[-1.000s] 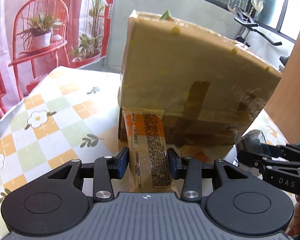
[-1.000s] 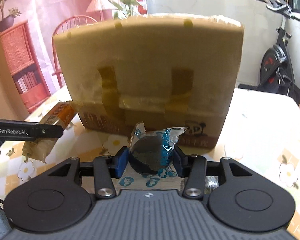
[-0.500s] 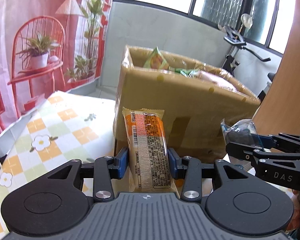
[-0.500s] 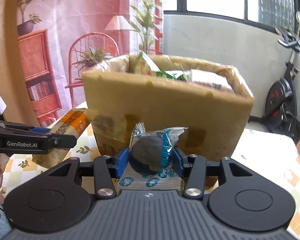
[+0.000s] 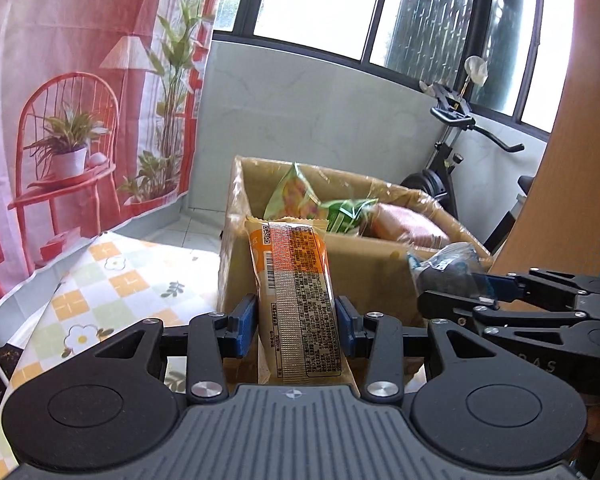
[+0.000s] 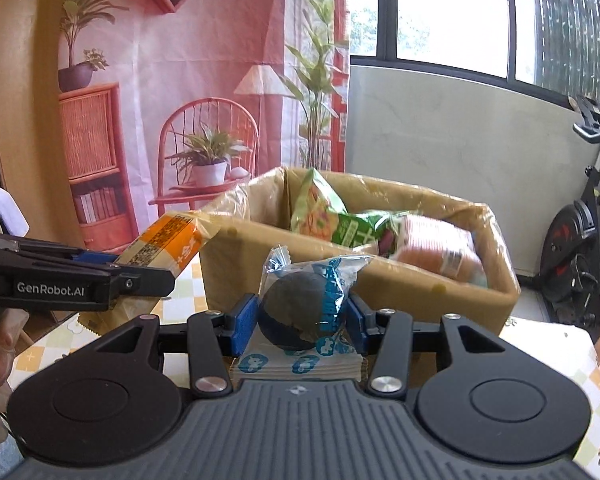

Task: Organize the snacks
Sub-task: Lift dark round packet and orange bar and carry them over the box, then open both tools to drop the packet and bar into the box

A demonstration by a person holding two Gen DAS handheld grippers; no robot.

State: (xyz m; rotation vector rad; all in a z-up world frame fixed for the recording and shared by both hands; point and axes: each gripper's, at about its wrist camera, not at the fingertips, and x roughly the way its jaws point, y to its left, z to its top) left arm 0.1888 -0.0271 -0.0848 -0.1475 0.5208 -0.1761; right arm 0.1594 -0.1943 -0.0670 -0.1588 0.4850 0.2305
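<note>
The left claw [image 5: 296, 320] grips an orange snack bar [image 5: 296, 300]; the right claw [image 6: 302, 316] pinches a dark round cake [image 6: 300, 308]. Carry both past the near wall of the box [image 6: 380, 280], then release low over free gaps beside the green bag [image 6: 340, 228].

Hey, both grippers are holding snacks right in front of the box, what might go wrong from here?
The right gripper pinches a round dark snack in slick film; it may slip out.

The left gripper holds the orange packet low, so its top may catch the cardboard box wall.

The grippers sit close and may bump.
</note>
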